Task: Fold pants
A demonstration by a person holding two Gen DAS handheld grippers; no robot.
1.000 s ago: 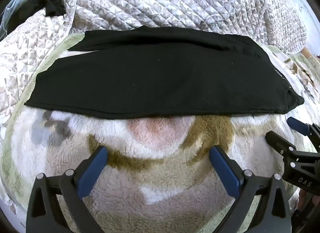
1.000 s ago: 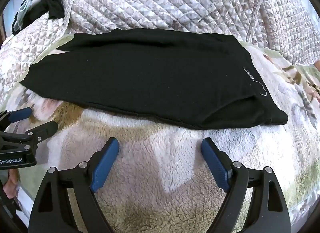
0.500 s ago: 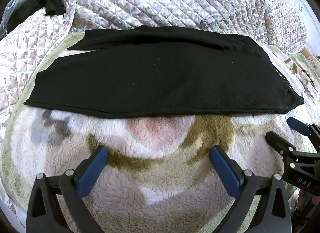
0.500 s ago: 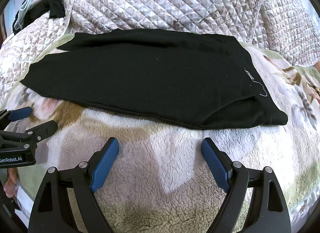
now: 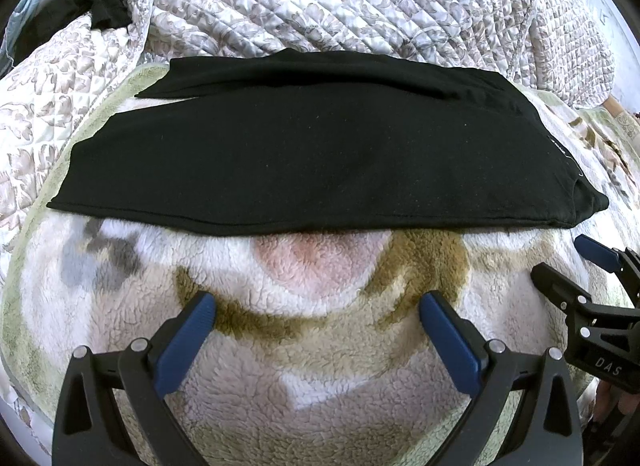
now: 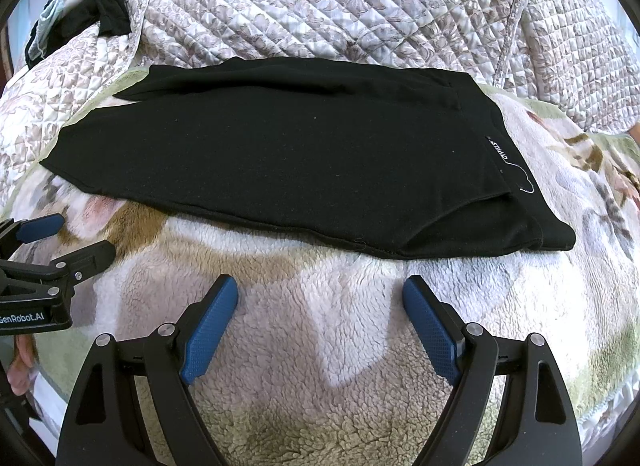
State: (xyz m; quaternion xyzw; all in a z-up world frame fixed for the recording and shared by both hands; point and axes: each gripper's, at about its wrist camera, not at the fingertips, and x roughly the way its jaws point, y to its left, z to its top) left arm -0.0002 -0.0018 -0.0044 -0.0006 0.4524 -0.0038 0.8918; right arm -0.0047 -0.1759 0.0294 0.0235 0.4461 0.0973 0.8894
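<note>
Black pants (image 5: pixel 320 153) lie flat across a fleece blanket (image 5: pixel 320 366), folded lengthwise, legs to the left and waistband with a small label (image 6: pixel 500 149) to the right. They also show in the right wrist view (image 6: pixel 300 161). My left gripper (image 5: pixel 316 310) is open and empty, just short of the pants' near edge. My right gripper (image 6: pixel 320 294) is open and empty, near the waist end's near edge. Each gripper shows in the other's view, the right one (image 5: pixel 568 262) and the left one (image 6: pixel 68 238).
A quilted floral bedspread (image 5: pixel 340 1) rises behind the pants. Dark clothes (image 6: pixel 108 9) lie bunched at the far left corner. The fleece blanket (image 6: pixel 340 366) covers the bed in front of the pants.
</note>
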